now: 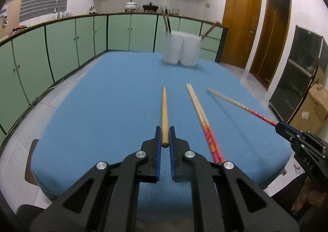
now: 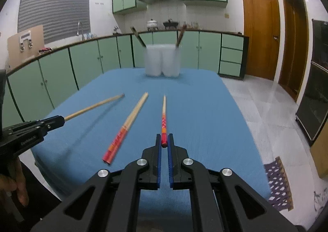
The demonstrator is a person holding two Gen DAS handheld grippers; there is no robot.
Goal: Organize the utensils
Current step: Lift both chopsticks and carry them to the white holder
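In the left wrist view, the left gripper (image 1: pixel 165 136) has its jaws clamped narrowly on the thick end of a plain wooden chopstick (image 1: pixel 164 113), which points straight ahead from the jaws over the blue-covered desk (image 1: pixel 114 96). Just right of the jaws, a pair of red-handled chopsticks (image 1: pixel 202 117) lies on the cloth, tips pointing away. Farther right, the right gripper (image 1: pixel 281 126) grips the red end of a single red-handled chopstick (image 1: pixel 235 103), held off the cloth. Well ahead of the jaws, two white translucent cups (image 1: pixel 181 50) stand touching at the far end of the desk, each holding chopsticks.

In the right wrist view, the right gripper's (image 2: pixel 164 139) jaws are closed narrowly on the red end of that single chopstick (image 2: pixel 164 115), which runs straight ahead. Left of the jaws lies the pair (image 2: pixel 128 125); farther left, the left gripper (image 2: pixel 60 119) holds the plain chopstick (image 2: pixel 94 106) raised above the cloth. The cups (image 2: pixel 163 60) stand directly ahead, well beyond the chopstick tips.
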